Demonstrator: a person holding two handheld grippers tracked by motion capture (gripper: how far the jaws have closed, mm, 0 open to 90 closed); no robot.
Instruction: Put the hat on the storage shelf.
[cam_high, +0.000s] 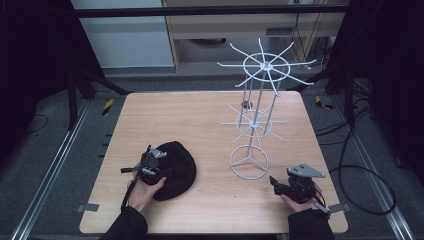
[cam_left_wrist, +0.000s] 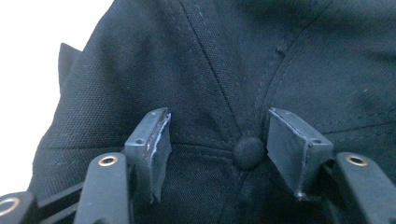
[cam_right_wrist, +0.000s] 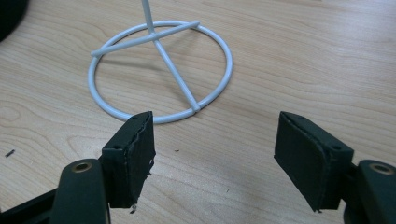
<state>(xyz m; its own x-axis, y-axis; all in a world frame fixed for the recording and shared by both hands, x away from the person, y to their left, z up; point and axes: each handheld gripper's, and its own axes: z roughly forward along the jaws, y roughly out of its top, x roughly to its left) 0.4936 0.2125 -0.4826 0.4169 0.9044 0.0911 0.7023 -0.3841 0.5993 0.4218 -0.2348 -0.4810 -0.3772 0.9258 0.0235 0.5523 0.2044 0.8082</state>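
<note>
I see a black cap (cam_high: 175, 169) lying on the near left part of a light wooden table (cam_high: 200, 125). The cap is soft woven cloth with stitched seams that meet at a small round button (cam_left_wrist: 249, 152) on its crown. From above it looks like a low, rounded dome, and its brim cannot be made out.

My left gripper (cam_high: 150, 167) rests over the near left side of the cap, held by my left hand (cam_high: 146, 192) in a dark sleeve. In the left gripper view, its two black jaws stand spread apart, one on each side of the crown button, with the cloth right under them. The pads look like flat rubbery blocks with worn, frayed edges. They are not pinching the fabric.

To the right of the cap stands a white wire rack (cam_high: 255, 115). It has a round ring base (cam_right_wrist: 161, 70) with three spokes, a thin upright pole, and two tiers of radiating wire arms, the upper tier wider and set around a ring. The wire is smooth and painted.

My right gripper (cam_high: 282, 187) is at the near right of the table, just beside the rack's base, held in my right hand (cam_high: 305, 200). A grey three-cornered plate sits on top of it. Its jaws are spread wide over bare wood grain, holding nothing, with the ring base just beyond them.
</note>
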